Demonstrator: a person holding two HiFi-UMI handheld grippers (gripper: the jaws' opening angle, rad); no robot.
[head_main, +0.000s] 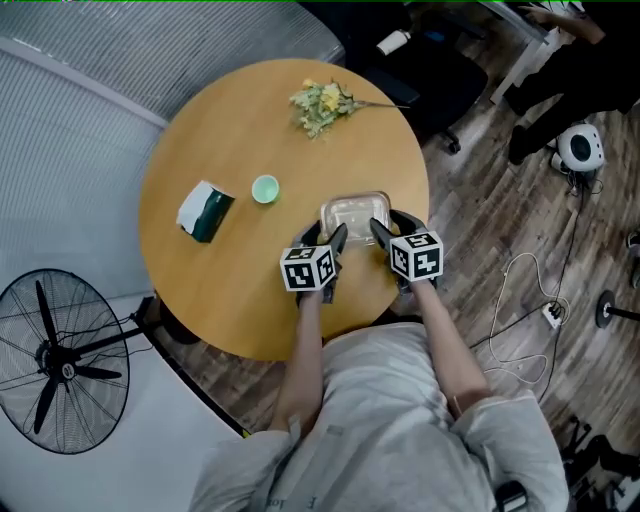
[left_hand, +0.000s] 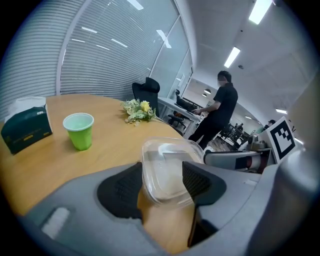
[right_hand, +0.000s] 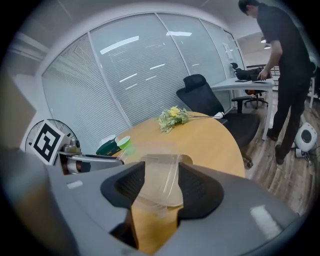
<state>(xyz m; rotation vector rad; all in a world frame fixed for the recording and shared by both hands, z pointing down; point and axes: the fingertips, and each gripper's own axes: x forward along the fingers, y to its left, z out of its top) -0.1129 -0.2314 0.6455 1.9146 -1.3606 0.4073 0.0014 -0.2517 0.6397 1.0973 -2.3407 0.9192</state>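
Container (head_main: 354, 215) of clear plastic lies gripped on opposite sides by left tongs (head_main: 335, 242) and right tongs (head_main: 379, 233).

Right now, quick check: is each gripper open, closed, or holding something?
Left gripper: closed on the clear plastic container.
Right gripper: closed on the same container, from its other side.
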